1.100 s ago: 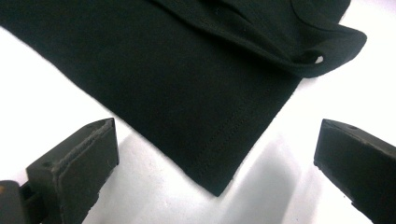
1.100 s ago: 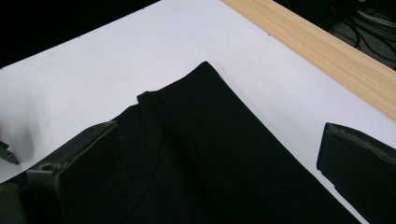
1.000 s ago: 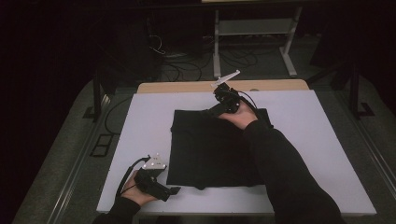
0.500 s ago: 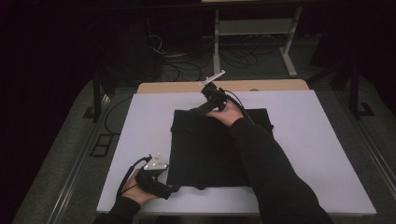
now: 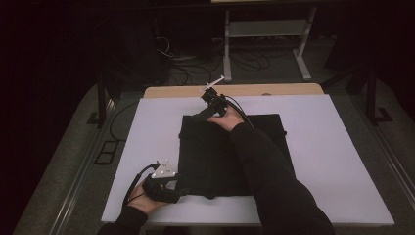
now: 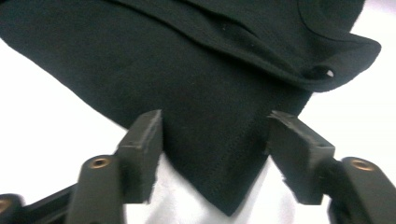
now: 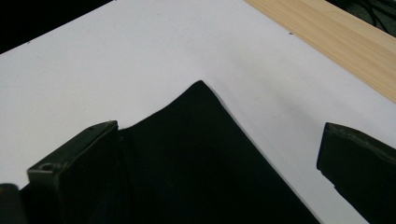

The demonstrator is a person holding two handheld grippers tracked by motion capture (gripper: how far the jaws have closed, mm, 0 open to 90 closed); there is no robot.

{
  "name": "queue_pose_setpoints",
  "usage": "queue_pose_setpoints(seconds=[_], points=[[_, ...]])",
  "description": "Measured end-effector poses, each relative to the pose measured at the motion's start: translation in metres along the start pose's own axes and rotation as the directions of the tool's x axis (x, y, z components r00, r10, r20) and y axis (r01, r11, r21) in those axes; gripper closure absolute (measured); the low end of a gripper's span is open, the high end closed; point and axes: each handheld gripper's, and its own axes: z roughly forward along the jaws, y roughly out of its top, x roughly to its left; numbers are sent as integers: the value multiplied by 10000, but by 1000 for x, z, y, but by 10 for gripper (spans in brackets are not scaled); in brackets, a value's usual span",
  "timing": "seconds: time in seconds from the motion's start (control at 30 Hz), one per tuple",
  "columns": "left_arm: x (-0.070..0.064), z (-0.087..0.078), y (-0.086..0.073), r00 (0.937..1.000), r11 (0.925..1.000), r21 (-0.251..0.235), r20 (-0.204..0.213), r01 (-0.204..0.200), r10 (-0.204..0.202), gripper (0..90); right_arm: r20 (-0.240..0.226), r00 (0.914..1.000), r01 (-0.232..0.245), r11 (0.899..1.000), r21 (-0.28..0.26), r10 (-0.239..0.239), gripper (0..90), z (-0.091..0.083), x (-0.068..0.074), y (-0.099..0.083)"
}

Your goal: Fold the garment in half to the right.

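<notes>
While one flat black fabric garment is lying mid-table on the white surface, I am holding two grippers spread: left gripper straddling its near-left corner, right gripper over its far-left corner.

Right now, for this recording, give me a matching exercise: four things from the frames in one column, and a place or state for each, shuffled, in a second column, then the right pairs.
Things:
1. left gripper
2. right gripper
3. black cloth
4. wooden strip

Places or states:
A. along the far edge of the white table top
B. open at the cloth's far left corner
C. spread flat in the middle of the table top
D. open at the cloth's near left corner

Pairs: 1-D, 2-B, 3-C, 4-A
</notes>
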Motion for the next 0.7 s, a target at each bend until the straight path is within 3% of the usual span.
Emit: queue_pose_setpoints(seconds=[0.17, 0.33, 0.7], points=[[0, 1, 2, 9998, 9999, 17, 141, -113, 112, 521, -86, 9999, -64, 10000, -38, 64, 10, 12, 1, 3], [1, 3, 3, 9991, 9999, -86, 428, 62, -58, 611, -146, 9999, -47, 10000, -9, 47, 21, 27, 2, 5], [5, 6, 7, 9981, 9999, -108, 601, 135, -128, 750, -373, 9993, -58, 9996, 278, 69, 64, 60, 10, 7]])
